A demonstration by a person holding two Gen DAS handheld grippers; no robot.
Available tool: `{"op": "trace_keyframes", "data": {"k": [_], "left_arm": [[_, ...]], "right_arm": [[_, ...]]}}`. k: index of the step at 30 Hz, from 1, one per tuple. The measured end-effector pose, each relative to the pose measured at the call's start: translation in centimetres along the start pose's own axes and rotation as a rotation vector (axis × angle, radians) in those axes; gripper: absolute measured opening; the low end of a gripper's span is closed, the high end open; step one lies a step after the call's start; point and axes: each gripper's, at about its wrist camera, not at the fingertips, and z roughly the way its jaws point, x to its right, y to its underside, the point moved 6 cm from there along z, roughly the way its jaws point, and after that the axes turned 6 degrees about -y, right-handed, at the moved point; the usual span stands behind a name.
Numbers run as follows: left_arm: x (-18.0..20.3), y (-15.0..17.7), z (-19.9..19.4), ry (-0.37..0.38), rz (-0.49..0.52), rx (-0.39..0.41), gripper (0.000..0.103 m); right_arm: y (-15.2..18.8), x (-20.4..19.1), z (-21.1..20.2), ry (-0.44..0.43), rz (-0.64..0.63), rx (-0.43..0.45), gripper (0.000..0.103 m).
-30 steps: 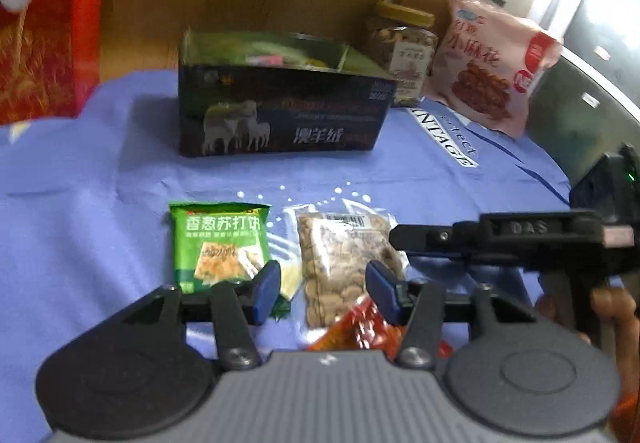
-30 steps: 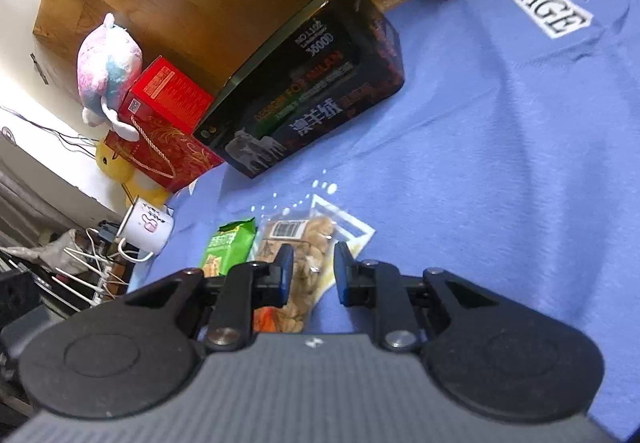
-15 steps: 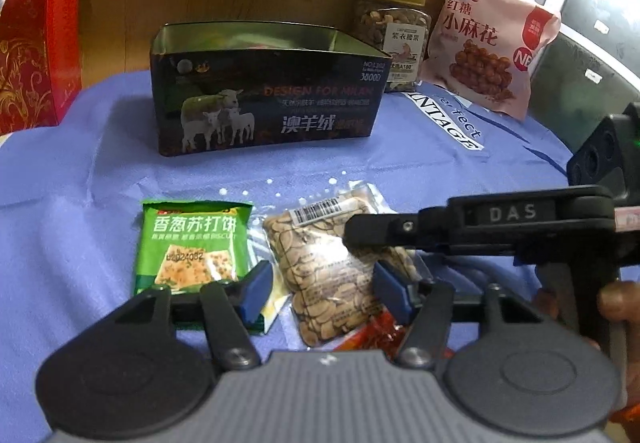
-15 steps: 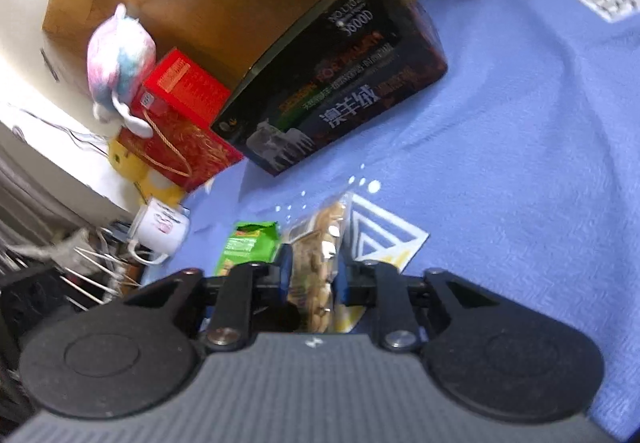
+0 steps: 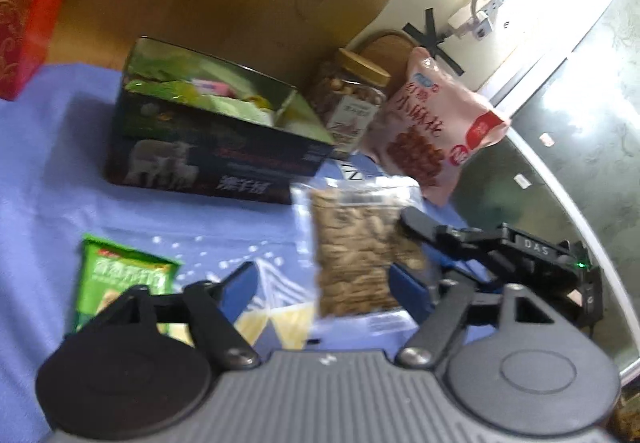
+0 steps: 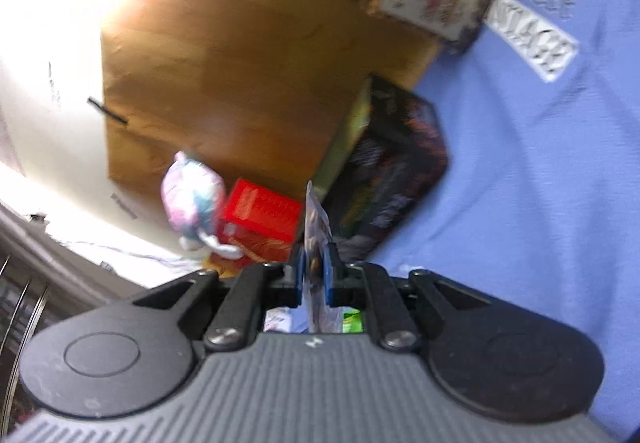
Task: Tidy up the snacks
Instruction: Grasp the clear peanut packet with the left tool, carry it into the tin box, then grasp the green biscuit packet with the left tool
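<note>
A clear packet of nuts (image 5: 352,255) hangs upright above the blue cloth (image 5: 40,183). My right gripper (image 6: 314,275) is shut on it, and the packet (image 6: 314,231) shows edge-on between the blue pads. In the left wrist view, one of the right gripper's fingers (image 5: 424,227) reaches in from the right to the packet's edge. My left gripper (image 5: 324,287) is open just in front of the packet, and its pads do not press on it. A green biscuit packet (image 5: 120,279) lies flat at the lower left. The dark open tin (image 5: 208,159) behind it holds several snack packets.
A nut jar (image 5: 352,103) with a yellow lid and a pink snack bag (image 5: 432,131) stand right of the tin. A red box (image 5: 32,3) is at the far left, against a wooden panel. A plush toy (image 6: 192,199) sits past the table's left end.
The right gripper has shut on the nut packet and lifted it off the cloth. Both views have risen and rolled. The red packet seen under the nuts is out of view.
</note>
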Motion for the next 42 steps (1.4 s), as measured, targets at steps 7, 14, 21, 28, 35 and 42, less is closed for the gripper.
{"op": "trace_keyframes", "data": {"k": [7,14,21,28,35,42], "left_arm": [[-1.7,-6.1,0.8,-0.153,0.025,0.03,0.009],[-2.2,-13.9,5.6,-0.284,0.088,0.068,0.01],[-3.9,-14.0,10.8,-0.405,0.132,0.0,0.012],[-3.3,-13.1,10.1,-0.386,0.131,0.008,0.015],[-2.3,-9.4,1.5,-0.398,0.188,0.082,0.03],[-7.6,-2.2,-1.7,-0.481,0.12,-0.036,0.038]], "right_arm": [[-3.3,-3.1,5.7,0.033,-0.151,-0.035,0.013],[-9.1,-2.8,12.6,0.106,-0.198,-0.022,0.013],[-9.4,0.5,16.2,0.367,-0.375,-0.085,0.014],[-8.0,-2.9,11.4,0.421,-0.596,0.076,0.042],[-1.5,-2.2,7.6,0.306,-0.552,-0.075,0.043],[8.1,1.5,8.4,0.238,-0.39,-0.349,0.044]]}}
